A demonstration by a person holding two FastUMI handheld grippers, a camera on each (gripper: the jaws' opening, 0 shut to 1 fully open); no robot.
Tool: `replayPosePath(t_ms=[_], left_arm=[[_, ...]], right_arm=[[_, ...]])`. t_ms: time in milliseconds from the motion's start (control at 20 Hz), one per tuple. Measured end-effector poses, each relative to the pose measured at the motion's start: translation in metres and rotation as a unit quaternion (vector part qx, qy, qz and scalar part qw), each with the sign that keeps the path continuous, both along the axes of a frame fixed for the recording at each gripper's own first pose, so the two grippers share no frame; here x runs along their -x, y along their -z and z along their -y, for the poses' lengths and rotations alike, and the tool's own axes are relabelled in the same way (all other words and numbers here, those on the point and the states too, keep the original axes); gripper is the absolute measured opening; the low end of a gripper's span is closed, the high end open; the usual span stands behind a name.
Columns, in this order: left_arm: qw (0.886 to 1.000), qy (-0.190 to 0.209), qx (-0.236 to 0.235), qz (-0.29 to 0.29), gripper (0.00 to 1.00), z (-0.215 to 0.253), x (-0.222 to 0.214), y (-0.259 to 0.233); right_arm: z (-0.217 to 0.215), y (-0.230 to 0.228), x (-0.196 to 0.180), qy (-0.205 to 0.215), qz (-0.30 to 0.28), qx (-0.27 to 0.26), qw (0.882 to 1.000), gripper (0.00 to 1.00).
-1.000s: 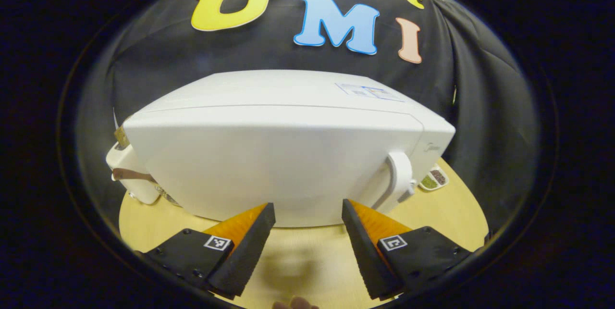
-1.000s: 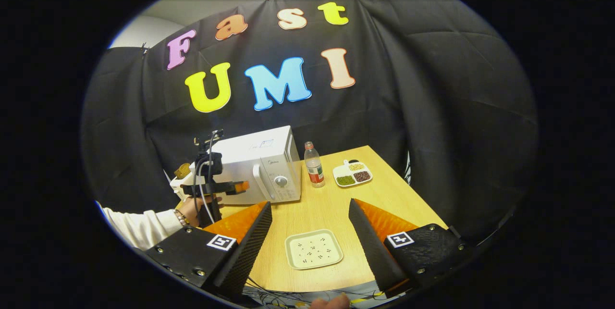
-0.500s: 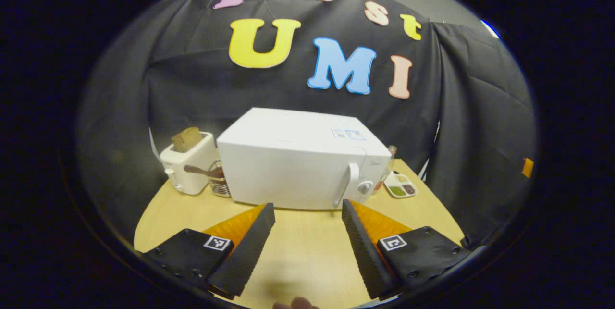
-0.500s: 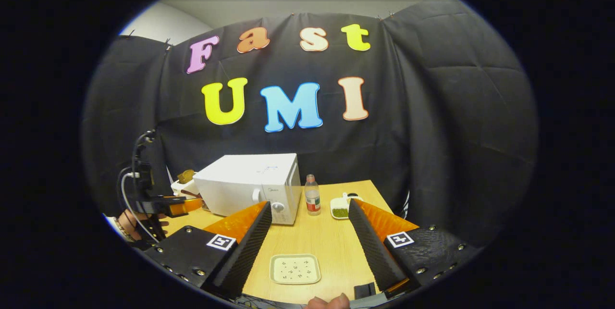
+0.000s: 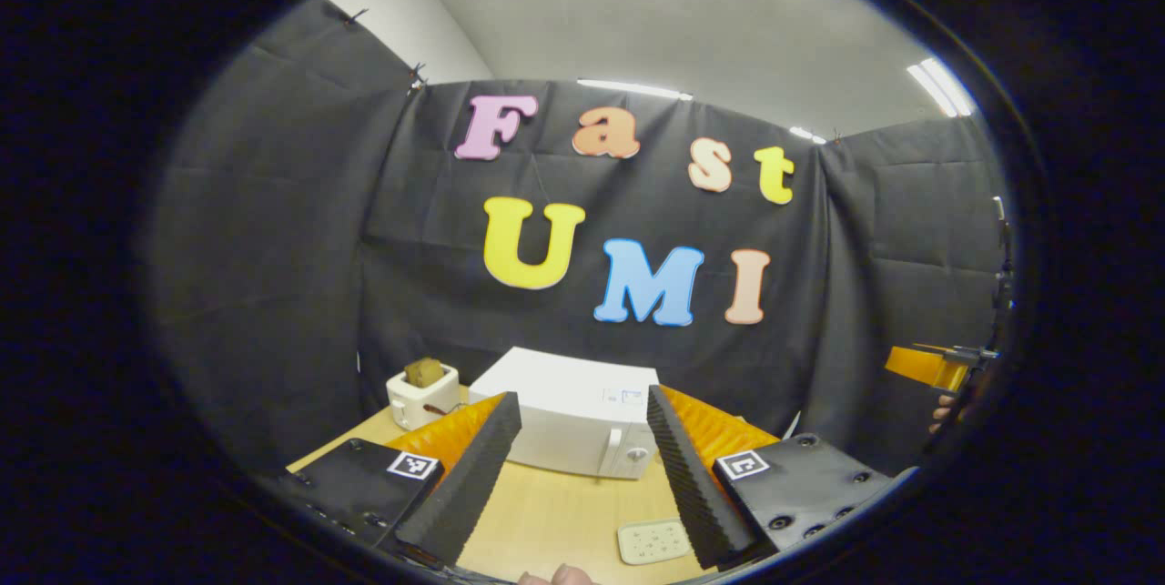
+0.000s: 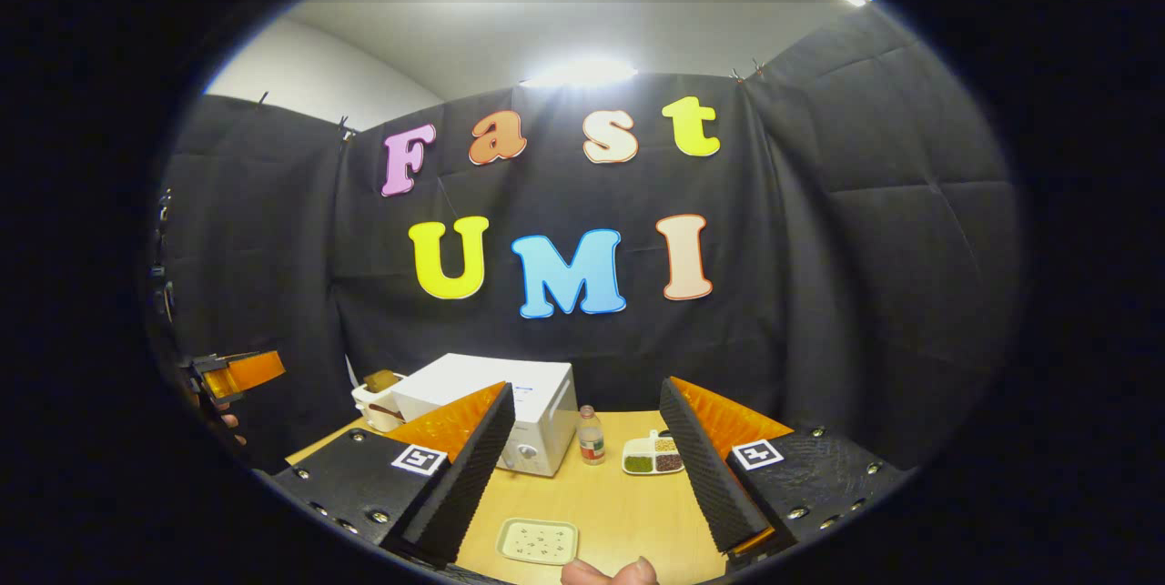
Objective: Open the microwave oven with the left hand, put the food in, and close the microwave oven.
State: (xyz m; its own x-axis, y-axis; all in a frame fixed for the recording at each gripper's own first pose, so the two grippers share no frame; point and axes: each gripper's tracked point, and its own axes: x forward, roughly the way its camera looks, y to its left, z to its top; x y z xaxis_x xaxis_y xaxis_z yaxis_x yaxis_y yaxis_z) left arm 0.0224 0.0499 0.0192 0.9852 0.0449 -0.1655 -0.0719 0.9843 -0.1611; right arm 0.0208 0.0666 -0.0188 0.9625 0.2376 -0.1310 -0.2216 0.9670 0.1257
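Left gripper (image 5: 582, 467) and right gripper (image 6: 587, 467) both raised above the table (image 6: 628, 503), fingers spread wide, nothing held. Microwave (image 5: 573, 417) shut, at the far side of the table by the cloth wall, toaster (image 5: 420, 394) beside it. Plate (image 6: 537, 540) of food near the front edge, well apart from the microwave; bottle (image 6: 592, 436) and divided dish (image 6: 652, 458) just right of the microwave.

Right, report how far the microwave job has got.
Judged from now: the microwave has its door shut, and both tools, left and right, are open, holding nothing, away from it. A pale plate sits on the table near the front edge. Whether food is inside the microwave cannot be told. If not, opening, loading and closing all remain.
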Motion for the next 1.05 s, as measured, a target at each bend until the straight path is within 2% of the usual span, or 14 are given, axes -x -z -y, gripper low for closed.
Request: replayPosePath(t_ms=[50,150,250,350,450,550,700,800,850,1050], left_arm=[[1.000,0.001,-0.011,0.018,0.95,0.009,0.009,-0.026],[0.999,0.003,-0.018,0.038,0.94,0.020,0.020,-0.061],[0.999,0.008,-0.006,0.053,0.92,0.029,0.022,-0.091],[0.999,-0.005,-0.021,0.048,0.92,0.014,0.022,-0.103],[0.997,0.000,-0.038,0.061,0.91,0.010,0.013,-0.118],[0.998,0.005,-0.045,0.050,0.91,0.004,0.006,-0.113],[0.998,0.016,-0.036,0.051,0.91,0.000,-0.006,-0.110],[0.998,0.018,-0.040,0.045,0.95,-0.008,-0.010,-0.100],[0.998,0.023,-0.035,0.044,0.91,-0.007,-0.013,-0.096],[0.999,0.022,-0.021,0.045,0.91,-0.016,-0.019,-0.089]], right_arm=[[0.005,-0.015,-0.001,0.002,0.009,0.001,1.000,0.98],[0.005,-0.051,0.003,0.000,0.042,0.005,0.999,1.00],[-0.003,-0.081,0.011,-0.002,0.077,-0.001,0.997,0.98],[-0.012,-0.093,0.017,-0.002,0.089,0.005,0.996,0.98],[-0.018,-0.100,0.014,0.002,0.095,0.026,0.995,0.98],[-0.024,-0.096,0.010,0.009,0.080,0.041,0.996,0.98],[-0.039,-0.104,0.008,0.018,0.082,0.027,0.996,0.98],[-0.045,-0.090,0.007,0.022,0.067,0.040,0.997,0.98],[-0.050,-0.084,0.007,0.016,0.059,0.049,0.997,0.98],[-0.057,-0.092,0.002,0.019,0.066,0.048,0.996,0.98]])
